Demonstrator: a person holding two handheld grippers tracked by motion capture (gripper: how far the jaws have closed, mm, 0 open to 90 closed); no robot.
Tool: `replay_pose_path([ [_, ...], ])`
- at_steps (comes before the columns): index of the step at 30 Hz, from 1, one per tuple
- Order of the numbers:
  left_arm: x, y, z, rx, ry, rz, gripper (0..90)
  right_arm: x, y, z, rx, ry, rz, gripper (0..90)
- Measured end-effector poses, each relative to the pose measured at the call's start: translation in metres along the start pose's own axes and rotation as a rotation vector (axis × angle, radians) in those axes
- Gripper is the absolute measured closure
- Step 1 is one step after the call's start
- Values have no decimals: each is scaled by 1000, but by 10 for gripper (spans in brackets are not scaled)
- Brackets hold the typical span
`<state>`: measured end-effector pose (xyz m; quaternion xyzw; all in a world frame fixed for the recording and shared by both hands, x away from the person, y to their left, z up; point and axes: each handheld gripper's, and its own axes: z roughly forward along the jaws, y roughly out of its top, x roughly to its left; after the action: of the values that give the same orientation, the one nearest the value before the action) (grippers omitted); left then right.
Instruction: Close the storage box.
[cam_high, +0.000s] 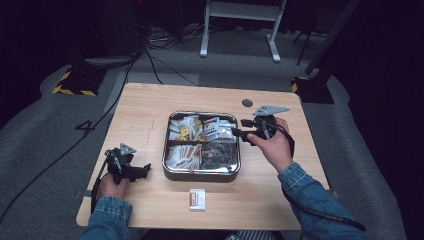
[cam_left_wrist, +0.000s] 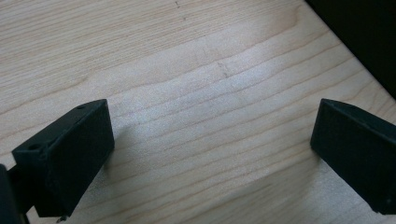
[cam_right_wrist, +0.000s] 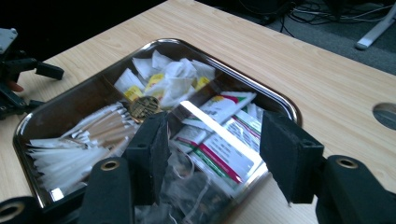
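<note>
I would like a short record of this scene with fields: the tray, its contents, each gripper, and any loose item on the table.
tray: metal tray with four compartments, in the middle of the wooden table
contents: white and yellow sachets, red-green-white packets, paper-wrapped sticks, dark clear-wrapped bags
right gripper: jaws open, nothing between them, at the tray's right edge
left gripper: jaws open over bare wood, left of the tray
loose item: small packet in front of the tray
</note>
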<state>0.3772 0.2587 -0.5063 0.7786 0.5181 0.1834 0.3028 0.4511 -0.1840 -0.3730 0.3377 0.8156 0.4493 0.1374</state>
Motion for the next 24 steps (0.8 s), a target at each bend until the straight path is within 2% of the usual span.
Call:
replay_pose_path([
  [11,0,0,0,3,-2,2,0,-24,-29,-32,-17,-18,32,424],
  [24,0,0,0,4,-3,3,0,-40,-61,-57,-24,-21,56,408],
])
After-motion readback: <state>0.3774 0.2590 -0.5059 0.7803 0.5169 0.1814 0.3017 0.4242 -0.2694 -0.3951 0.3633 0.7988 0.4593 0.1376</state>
